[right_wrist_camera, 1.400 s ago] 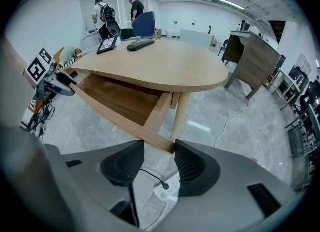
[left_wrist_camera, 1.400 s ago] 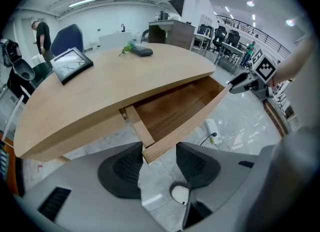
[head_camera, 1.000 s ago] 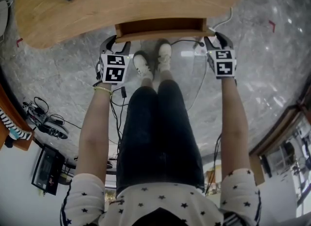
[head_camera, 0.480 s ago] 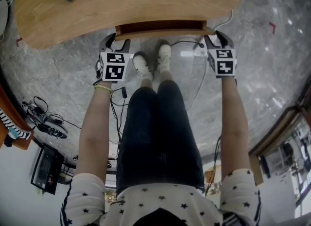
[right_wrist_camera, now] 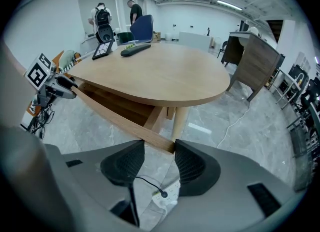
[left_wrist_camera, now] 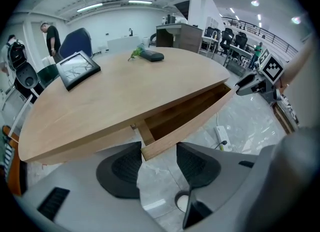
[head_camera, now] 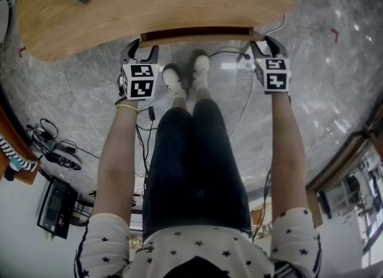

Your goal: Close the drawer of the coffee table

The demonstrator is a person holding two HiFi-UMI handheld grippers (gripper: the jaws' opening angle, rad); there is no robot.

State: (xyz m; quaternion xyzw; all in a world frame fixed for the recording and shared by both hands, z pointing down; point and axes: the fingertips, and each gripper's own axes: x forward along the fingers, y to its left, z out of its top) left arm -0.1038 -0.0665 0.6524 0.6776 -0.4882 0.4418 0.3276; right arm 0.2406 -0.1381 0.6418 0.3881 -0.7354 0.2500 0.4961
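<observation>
Your L gripper (head_camera: 142, 48) sits at the left end of the light-wood drawer (head_camera: 197, 32) of the rounded light-wood coffee table (head_camera: 149, 5). Your R gripper (head_camera: 264, 45) sits at its right end. In the head view the drawer is nearly in. Only a thin dark slot of its inside shows under the tabletop edge, w/ the front board just proud of it. Both grippers point steeply down toward that board, w/ your white shoes (head_camera: 176, 79) btw them on the grey marble floor (head_camera: 335, 91).

L gripper view: the L gripper (left_wrist_camera: 159, 151) has its jaws released, wide apart, clamping nothing. The drawer (left_wrist_camera: 195, 123) front's near corner sits right in the gap at the tips. Its end lies against the inner edge of the pad on the view's left, and the board runs off up-right past the other pad's tip; can't tell if that pad touches it. The coffee table (left_wrist_camera: 125, 91) top above carries a black-framed picture (left_wrist_camera: 77, 69).

R gripper view: the R gripper (right_wrist_camera: 159, 148) has its jaws spread too, gripping nothing. The drawer (right_wrist_camera: 120, 118) front's other corner sits in the gap at the tips. Its end is by the pad on the view's right, and the board runs up-left past the other pad. A white power strip (right_wrist_camera: 167, 196) lies on the floor below the jaws.
</observation>
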